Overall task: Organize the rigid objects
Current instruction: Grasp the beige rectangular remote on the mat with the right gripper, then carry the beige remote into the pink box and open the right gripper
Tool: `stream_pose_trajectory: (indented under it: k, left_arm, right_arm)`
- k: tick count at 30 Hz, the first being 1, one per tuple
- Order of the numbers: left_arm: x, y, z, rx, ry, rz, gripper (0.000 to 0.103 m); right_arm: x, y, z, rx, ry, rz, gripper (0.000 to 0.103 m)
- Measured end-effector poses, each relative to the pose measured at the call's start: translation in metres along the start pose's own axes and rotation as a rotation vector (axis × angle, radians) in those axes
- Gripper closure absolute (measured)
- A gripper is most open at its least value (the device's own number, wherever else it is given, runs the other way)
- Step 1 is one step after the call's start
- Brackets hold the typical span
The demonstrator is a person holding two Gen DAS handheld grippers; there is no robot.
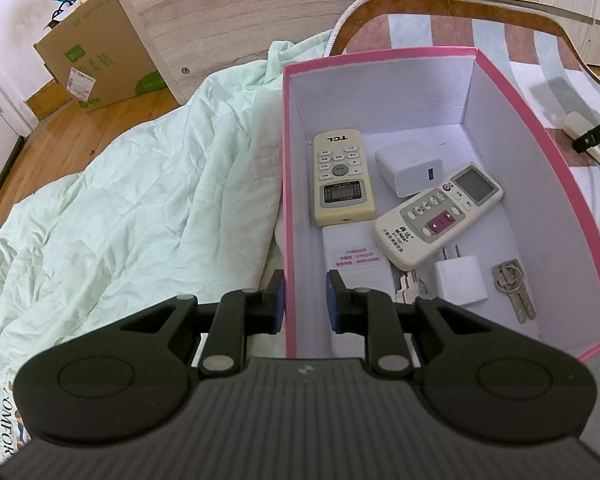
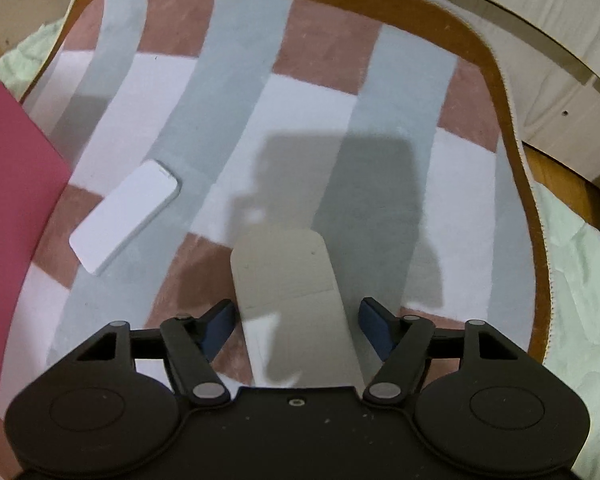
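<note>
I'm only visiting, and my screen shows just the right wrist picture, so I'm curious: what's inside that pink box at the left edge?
Observer: The left wrist view looks down into the pink box. A TCL remote lies inside, next to a second remote that has pink buttons.
Operator: Anything besides remotes?
Observer: Yes, there's a white charger, a small plug and some keys.
Operator: And where's the other gripper?
Observer: The left gripper is open. It straddles the box's near-left wall, with one finger inside and one outside.
</note>
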State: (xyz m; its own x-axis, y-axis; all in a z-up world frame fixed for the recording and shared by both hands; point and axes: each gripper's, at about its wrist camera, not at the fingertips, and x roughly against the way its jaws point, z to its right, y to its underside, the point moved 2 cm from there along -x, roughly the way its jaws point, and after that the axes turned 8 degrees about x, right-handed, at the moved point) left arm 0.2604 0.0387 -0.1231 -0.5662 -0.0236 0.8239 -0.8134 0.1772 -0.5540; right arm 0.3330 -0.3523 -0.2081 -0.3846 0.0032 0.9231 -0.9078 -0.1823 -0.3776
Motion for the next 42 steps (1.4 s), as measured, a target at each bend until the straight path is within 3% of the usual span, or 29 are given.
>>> stream_pose_trajectory:
  k: [5,11,20,31,42]
  left_arm:
    - [0.0,-0.002,-0.004,0.02,0.024,-0.009,0.083]
    - [0.0,-0.002,-0.005,0.021,0.025,-0.01,0.083]
    - [-0.001,-0.002,-0.006,0.022,0.028,-0.01,0.083]
    - [-0.001,-0.002,-0.007,0.029,0.034,-0.011,0.083]
    - [0.0,-0.002,-0.011,0.039,0.054,-0.011,0.083]
  right_arm:
    - [0.017,0.008,-0.015,-0.002,0.052,0.067,0.041]
    - [0.059,0.022,-0.025,-0.067,0.03,0.197,0.042]
    - [0.114,0.033,-0.05,-0.086,0.017,0.319,0.044]
    - [0.169,0.039,-0.108,0.019,-0.031,0.436,0.045]
    - [0.233,0.006,-0.17,0.165,-0.148,0.612,0.045]
